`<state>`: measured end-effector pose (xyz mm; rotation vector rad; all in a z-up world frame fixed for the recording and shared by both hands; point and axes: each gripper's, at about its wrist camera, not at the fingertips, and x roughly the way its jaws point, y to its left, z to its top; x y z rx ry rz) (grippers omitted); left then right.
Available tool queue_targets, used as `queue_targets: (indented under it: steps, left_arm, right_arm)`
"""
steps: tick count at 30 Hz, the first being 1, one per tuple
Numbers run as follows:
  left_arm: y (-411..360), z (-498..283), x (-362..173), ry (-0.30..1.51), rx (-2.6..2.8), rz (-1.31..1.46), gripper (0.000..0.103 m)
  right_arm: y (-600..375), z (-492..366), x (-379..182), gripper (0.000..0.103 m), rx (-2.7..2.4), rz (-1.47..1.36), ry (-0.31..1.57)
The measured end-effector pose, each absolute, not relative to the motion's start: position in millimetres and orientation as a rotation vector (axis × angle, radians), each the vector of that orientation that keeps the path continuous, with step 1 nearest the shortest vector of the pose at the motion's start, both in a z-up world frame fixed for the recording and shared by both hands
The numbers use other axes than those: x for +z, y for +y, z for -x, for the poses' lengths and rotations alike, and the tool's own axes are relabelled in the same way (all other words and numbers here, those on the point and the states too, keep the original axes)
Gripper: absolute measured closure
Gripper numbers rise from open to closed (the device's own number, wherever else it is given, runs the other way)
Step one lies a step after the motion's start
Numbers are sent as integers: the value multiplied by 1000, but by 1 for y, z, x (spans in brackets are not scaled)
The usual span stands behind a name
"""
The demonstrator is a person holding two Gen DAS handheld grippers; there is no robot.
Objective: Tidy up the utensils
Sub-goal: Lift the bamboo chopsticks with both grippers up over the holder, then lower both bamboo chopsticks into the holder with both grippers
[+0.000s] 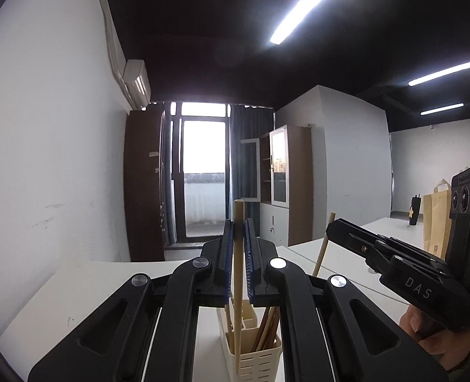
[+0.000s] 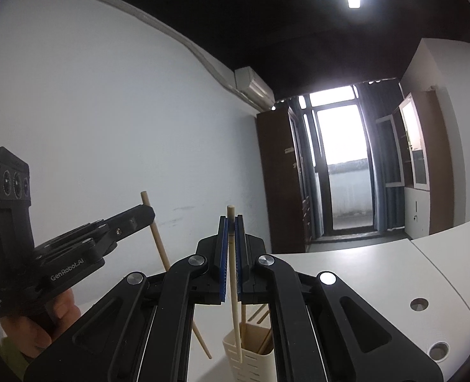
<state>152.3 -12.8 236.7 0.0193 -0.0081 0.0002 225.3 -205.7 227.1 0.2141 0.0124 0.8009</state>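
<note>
Nearest in the left wrist view, the left hand-held gripper (image 1: 239, 248) is pinching a pale wooden chopstick (image 1: 238, 273) between its blue pads, the stick standing nearly upright with its lower end dipping into the cream slotted utensil holder (image 1: 254, 356). Darker chopsticks (image 1: 266, 328) are leaning inside that holder's right compartment. The holder is sitting on the white counter (image 1: 91, 286), back from the counter's left edge, with bare surface lying to its left.

In the right wrist view, the right hand-held gripper (image 2: 231, 242) is pinching a second pale chopstick (image 2: 234, 286), whose tip is hanging at the near left corner of the same holder (image 2: 250, 353). A person's hand (image 1: 438, 334) is gripping its handle.

Farther off, the counter's curved far edge (image 2: 346, 248) is giving way to open floor before a glass balcony door (image 2: 346, 165).
</note>
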Motion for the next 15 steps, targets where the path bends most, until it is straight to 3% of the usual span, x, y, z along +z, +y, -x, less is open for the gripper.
queue_targets:
  steps: [15]
  left_arm:
    - [-13, -178, 243, -94, -26, 15, 97]
  right_arm:
    - [-189, -253, 222, 98, 798, -207, 37]
